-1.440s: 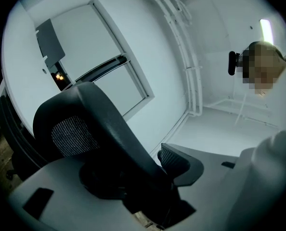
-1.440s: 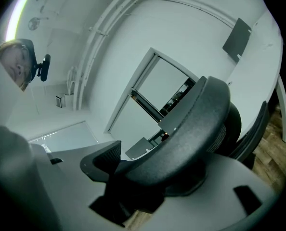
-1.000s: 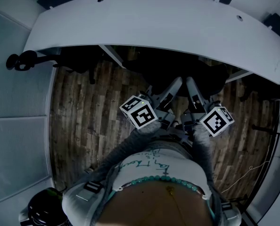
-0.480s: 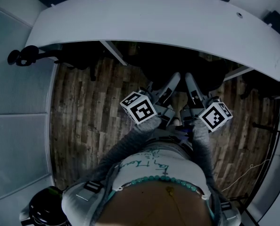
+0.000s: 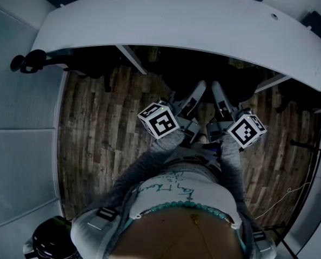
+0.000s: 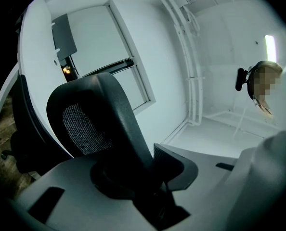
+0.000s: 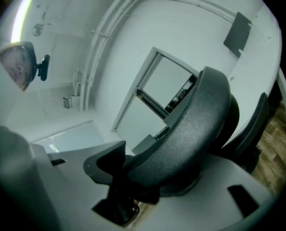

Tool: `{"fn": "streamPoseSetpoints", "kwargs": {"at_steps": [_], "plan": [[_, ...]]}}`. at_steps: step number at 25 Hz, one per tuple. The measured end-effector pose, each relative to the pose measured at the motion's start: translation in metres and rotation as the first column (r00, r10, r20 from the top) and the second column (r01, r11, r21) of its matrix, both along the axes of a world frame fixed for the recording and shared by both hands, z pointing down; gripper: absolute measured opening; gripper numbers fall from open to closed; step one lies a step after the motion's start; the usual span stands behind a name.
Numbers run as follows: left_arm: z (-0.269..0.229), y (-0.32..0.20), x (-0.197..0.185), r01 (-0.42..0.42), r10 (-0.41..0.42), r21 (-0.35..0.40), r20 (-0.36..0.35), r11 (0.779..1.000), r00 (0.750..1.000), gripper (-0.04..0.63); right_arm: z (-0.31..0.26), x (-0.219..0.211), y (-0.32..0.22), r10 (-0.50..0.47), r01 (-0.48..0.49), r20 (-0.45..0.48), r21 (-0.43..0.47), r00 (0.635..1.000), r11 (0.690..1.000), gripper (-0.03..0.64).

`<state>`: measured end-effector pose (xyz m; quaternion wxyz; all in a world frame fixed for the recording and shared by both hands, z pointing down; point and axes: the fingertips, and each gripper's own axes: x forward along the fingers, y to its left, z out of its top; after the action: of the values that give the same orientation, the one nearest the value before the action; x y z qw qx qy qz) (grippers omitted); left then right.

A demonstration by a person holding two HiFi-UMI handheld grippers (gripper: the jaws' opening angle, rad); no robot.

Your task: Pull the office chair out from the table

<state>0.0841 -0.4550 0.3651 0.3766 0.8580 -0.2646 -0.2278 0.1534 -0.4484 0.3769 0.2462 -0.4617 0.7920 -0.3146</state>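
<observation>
Head view: chair (image 5: pixel 178 74) at 12 o'clock, under table (image 5: pixel 166 20). Left gripper (image 5: pixel 198 89) and right gripper (image 5: pixel 216 89), jaws just closing, each clamp the chair's back.

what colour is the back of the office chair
Black, with a mesh panel. The office chair back shows best in the left gripper view.

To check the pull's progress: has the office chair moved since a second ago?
No visible shift: in the head view the office chair stays just as far under the front edge of the white table.
</observation>
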Motion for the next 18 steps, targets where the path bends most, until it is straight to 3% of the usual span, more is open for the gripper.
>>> {"fn": "streamPoseSetpoints", "kwargs": {"at_steps": [18], "plan": [[-0.0001, 0.0026, -0.0015, 0.009, -0.009, -0.022, -0.011, 1.000, 1.000, 0.133, 0.0009, -0.0017, 0.0031, -0.019, 0.019, 0.002, -0.026, 1.000, 0.999, 0.219]]}}
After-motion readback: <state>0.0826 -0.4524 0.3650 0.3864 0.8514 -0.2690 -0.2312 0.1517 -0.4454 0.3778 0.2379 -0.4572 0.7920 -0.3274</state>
